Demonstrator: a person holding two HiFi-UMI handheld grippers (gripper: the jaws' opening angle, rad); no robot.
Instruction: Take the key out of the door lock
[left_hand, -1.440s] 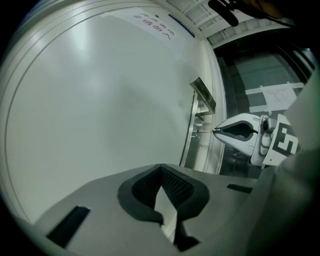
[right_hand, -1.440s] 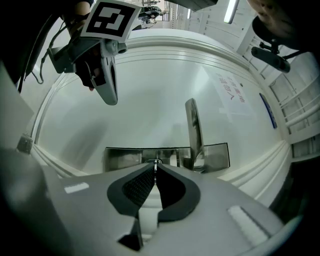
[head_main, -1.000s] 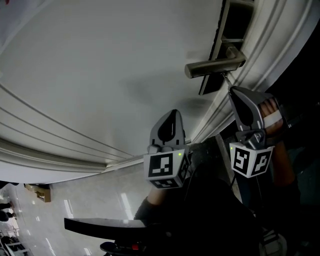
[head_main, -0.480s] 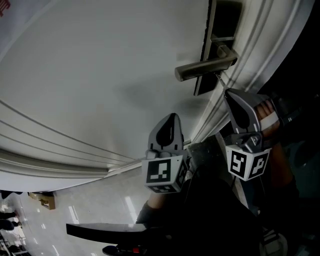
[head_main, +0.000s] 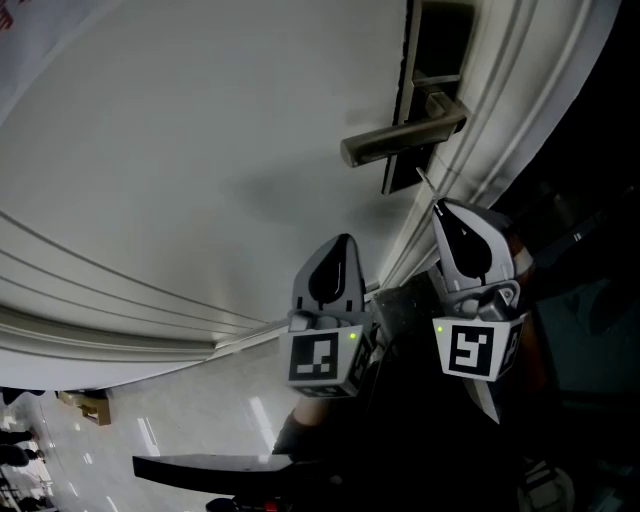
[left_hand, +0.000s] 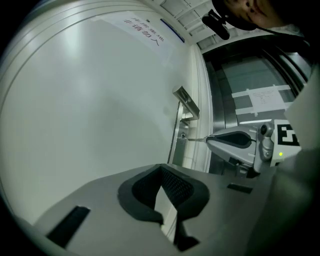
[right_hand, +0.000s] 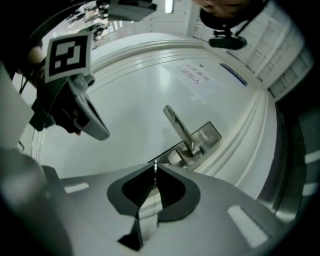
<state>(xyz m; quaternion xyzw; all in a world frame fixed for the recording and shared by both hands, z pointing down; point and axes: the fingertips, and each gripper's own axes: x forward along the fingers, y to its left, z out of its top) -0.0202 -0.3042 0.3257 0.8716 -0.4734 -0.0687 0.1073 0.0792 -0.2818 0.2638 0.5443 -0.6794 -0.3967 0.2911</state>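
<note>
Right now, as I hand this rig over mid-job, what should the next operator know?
Right gripper: shut on the thin silver key, just below the grey metal lever handle.
Left gripper: shut, empty, held near the white door.
Done: key gripped; its tip looks just clear of the keyhole in the dark lock plate, though the gap is slim.
Left: pull straight back from the door and confirm the key is free.
</note>
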